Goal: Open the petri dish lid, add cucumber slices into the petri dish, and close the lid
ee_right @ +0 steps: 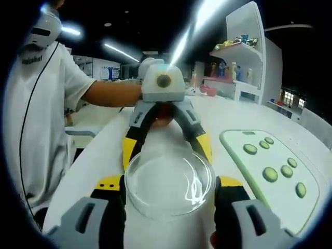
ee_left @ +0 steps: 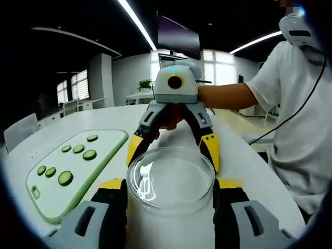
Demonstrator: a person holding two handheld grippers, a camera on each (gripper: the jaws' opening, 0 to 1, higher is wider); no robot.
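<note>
On the table [ee_left: 244, 161]: petri dish [ee_left: 170, 179], clear and round, standing between both grippers.
Left gripper [ee_left: 170, 192]: jaws closed against the dish's sides.
Right gripper [ee_right: 170, 189]: jaws clamped on the same dish from the opposite side.
Cucumber slices [ee_left: 65, 178]: spread on a pale green board [ee_left: 98, 163] beside the dish.
Person: white sleeve [ee_left: 282, 72], arm reaching forward.

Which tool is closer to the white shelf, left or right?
Left. The left tool grips the petri dish on the side toward the shelf; the right tool grips the opposite side.
</note>
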